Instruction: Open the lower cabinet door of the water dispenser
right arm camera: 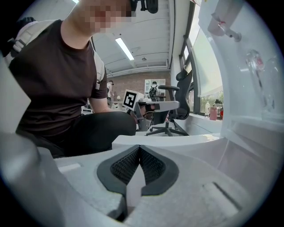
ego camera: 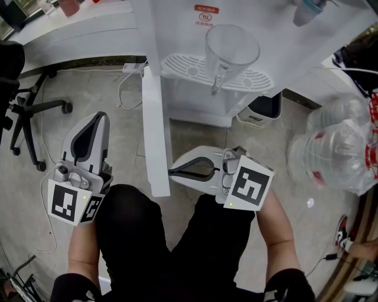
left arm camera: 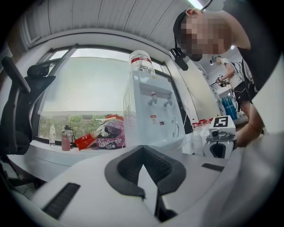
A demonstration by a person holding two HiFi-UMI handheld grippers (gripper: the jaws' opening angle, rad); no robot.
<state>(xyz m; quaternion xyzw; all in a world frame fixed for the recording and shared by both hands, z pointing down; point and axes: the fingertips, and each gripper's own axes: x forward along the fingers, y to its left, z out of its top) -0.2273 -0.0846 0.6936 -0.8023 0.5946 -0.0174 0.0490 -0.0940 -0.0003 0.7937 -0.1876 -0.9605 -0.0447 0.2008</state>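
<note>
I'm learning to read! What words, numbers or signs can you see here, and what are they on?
Nothing here can be read for sure.
Red label on the water dispenser: too small to read.
Pink bag: white letters, too blurred.
Red bands on the clear water bottles: too blurred.
Left gripper and right gripper: black square patterns on their cubes, no words.
</note>
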